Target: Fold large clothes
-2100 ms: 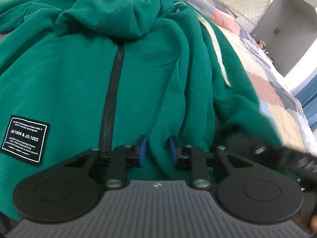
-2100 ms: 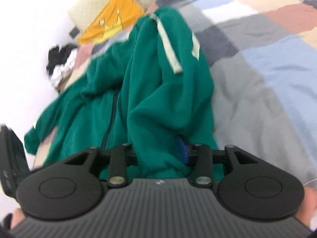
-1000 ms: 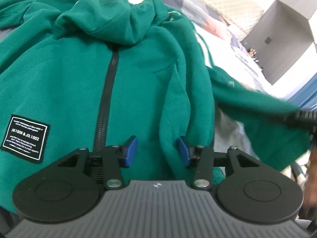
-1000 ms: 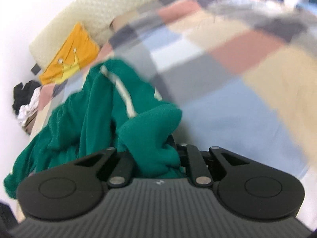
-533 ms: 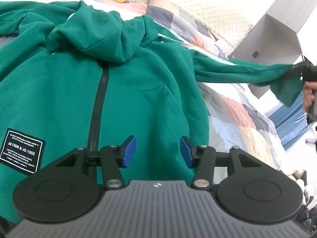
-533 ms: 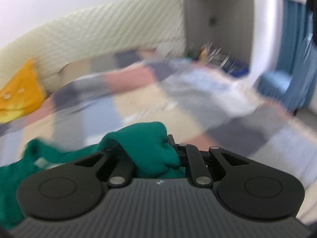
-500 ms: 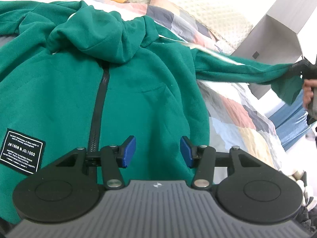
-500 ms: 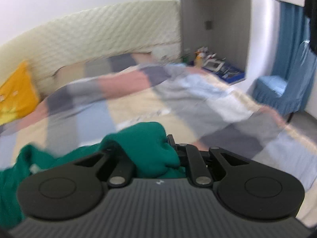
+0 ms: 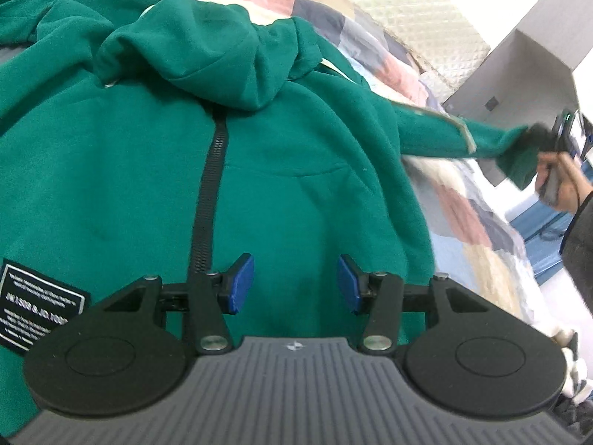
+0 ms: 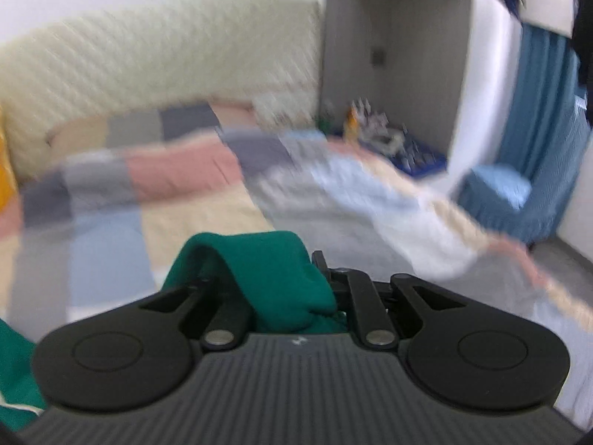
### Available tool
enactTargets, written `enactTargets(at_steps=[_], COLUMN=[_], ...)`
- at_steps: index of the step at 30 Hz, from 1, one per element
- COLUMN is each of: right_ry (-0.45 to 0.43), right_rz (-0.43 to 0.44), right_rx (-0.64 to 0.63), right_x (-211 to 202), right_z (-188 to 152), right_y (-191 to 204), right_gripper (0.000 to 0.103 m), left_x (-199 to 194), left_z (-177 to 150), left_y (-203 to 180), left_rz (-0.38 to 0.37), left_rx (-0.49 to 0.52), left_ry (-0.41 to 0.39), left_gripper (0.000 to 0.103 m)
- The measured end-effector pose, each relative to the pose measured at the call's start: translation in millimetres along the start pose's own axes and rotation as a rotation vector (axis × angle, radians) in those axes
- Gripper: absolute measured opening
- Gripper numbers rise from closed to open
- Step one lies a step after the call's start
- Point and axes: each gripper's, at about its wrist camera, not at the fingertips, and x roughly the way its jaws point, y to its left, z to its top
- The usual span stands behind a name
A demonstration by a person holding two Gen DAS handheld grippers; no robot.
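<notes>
Sleeve [image 10: 259, 274] outstretched, between right gripper's [image 10: 285, 296] fingers

hoodie [image 9: 129, 185] front-up on patchwork quilt [image 9: 459, 200], hood [image 9: 207, 48] at far end | zipper [image 9: 211, 193] down middle, label patch [image 9: 37, 304] left of it | sleeve [image 9: 437, 133] stretched right off the body to right gripper [image 9: 533, 137] | left gripper [image 9: 295, 284] above hoodie right of zipper | headboard [image 10: 155, 74] behind quilt

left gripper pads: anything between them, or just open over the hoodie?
Left gripper is open; only the green hoodie front lies in the gap, unpinched, per left wrist view.
</notes>
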Motion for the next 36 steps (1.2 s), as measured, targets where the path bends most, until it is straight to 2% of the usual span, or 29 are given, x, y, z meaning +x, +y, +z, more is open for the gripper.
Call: enactTargets(at_steps=[6,9,13,14,17,19,22,25,27,30,33,36], right_ry=[0.127,0.166,0.23,0.25,0.261,0.26,0.259,0.251,0.239,0.21,0.137,0.067], right_rz=[0.024,0.049,0.145,0.171,0.211,0.259,0.318,0.341,0.362,0.367,0.353,0.361], right_rx=[0.063,0.087,0.114,0.123,0.143,0.19,0.329,0.52,0.698,0.904,0.949,0.834], right_x=[44.4,45.7,36.7,32.9,10.6,-0.8,-15.2,-16.4,-10.8,-3.0,-1.8,-3.7], right_z=[-75.5,-101.6,-121.7,-125.7,-135.9,-140.1,-147.1,-156.2,-167.6,-185.5,-188.8,-177.0], right_y=[-45.6,-62.7,-83.5,-88.5,-103.6,-116.4,-138.8,-160.2,-173.9,-181.8,-179.4,-168.0], right_gripper=[0.017,0.027,0.049,0.056,0.067,0.067,0.068,0.07,0.07,0.07,0.07,0.07], left_x=[11.6,10.3,8.2,8.1,7.4,7.0,4.0,1.7,1.8,1.8,3.0,5.5], left_z=[2.2,3.3,2.1,1.5,1.9,1.4,0.6,0.3,0.3,0.9,2.5,3.3], left_y=[6.9,6.5,1.4,1.6,-1.5,-0.8,1.7,4.3,6.1,8.7,9.4,10.2], left_rz=[0.017,0.021,0.038,0.038,0.043,0.042,0.044,0.042,0.038,0.034,0.034,0.032], left_rx=[0.008,0.01,0.024,0.023,0.017,0.008,-0.006,-0.018,-0.031,-0.048,-0.049,-0.052], left_ry=[0.021,0.019,0.015,0.014,0.009,0.007,0.003,-0.003,-0.003,-0.006,-0.008,-0.007], left_gripper=[0.055,0.055,0.055,0.055,0.055,0.055,0.055,0.055,0.055,0.055,0.055,0.055])
